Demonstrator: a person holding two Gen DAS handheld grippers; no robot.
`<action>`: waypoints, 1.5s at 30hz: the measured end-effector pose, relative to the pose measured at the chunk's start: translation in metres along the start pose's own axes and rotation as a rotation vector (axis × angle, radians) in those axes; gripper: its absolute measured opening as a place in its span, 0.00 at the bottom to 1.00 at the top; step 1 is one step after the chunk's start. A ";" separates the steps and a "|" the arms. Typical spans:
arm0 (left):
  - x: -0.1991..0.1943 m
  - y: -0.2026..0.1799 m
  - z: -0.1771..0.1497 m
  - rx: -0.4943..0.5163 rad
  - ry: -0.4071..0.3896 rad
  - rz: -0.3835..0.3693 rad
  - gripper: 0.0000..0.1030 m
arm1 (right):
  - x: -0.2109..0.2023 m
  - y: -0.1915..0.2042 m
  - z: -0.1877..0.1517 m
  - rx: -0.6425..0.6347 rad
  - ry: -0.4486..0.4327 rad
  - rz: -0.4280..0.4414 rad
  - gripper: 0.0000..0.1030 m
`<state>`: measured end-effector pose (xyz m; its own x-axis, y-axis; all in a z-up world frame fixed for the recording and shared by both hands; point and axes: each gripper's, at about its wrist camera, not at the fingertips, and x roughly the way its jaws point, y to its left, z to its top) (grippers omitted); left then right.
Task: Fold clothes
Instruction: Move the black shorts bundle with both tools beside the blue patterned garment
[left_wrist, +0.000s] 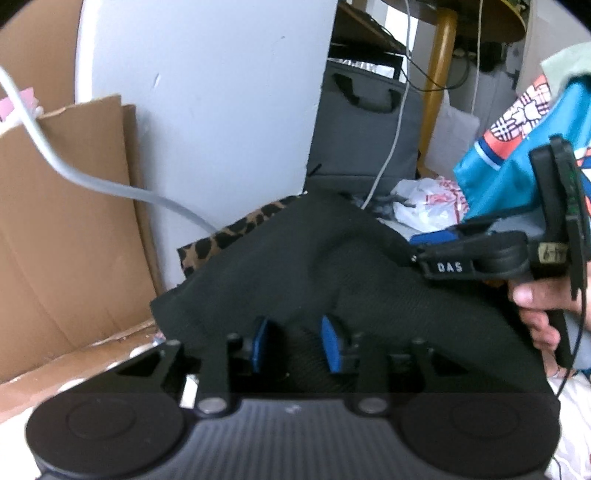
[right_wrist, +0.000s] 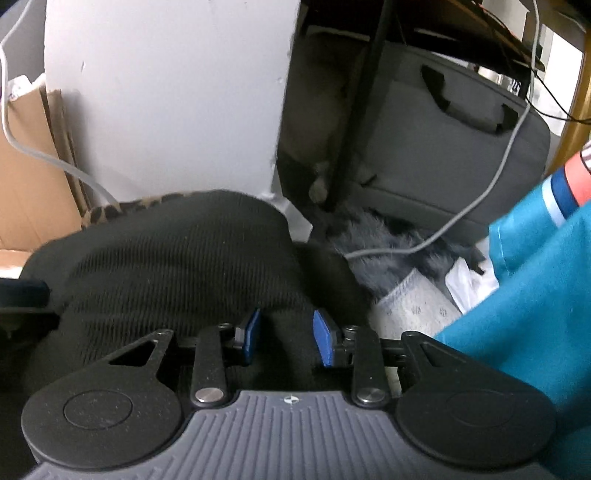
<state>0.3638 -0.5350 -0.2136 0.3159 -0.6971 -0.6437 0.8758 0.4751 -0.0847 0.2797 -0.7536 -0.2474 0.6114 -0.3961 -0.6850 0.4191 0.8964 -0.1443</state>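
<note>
A black ribbed garment (left_wrist: 332, 266) is stretched between my two grippers, over a leopard-print fabric (left_wrist: 229, 236). My left gripper (left_wrist: 297, 341) has its blue pads closed on a bunch of the garment at its near edge. At the right of the left wrist view, a hand (left_wrist: 535, 314) holds my right gripper (left_wrist: 419, 254), which pinches the garment's right edge. In the right wrist view the black garment (right_wrist: 177, 251) bulges ahead, and a thick fold fills the jaws of the right gripper (right_wrist: 286, 338).
A teal printed garment (left_wrist: 517, 129) hangs at the right, also seen as teal cloth (right_wrist: 535, 295). Cardboard (left_wrist: 66, 221) leans on a white panel at the left. A grey bag (right_wrist: 443, 147), a grey cable (left_wrist: 92, 181), a plastic bag (left_wrist: 432, 206) and dark fur (right_wrist: 388, 247) lie behind.
</note>
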 end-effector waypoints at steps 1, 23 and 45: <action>-0.003 -0.002 0.001 0.004 -0.002 0.005 0.31 | -0.003 0.001 0.001 -0.004 0.002 -0.008 0.36; -0.039 -0.028 -0.026 0.125 0.023 -0.075 0.28 | -0.086 0.064 -0.017 -0.131 -0.102 0.242 0.37; -0.010 -0.023 0.011 0.103 -0.056 -0.051 0.24 | -0.101 0.026 -0.057 -0.035 -0.118 0.211 0.38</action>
<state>0.3445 -0.5446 -0.1965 0.2873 -0.7494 -0.5965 0.9233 0.3824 -0.0359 0.1901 -0.6787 -0.2228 0.7580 -0.2176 -0.6148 0.2512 0.9674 -0.0327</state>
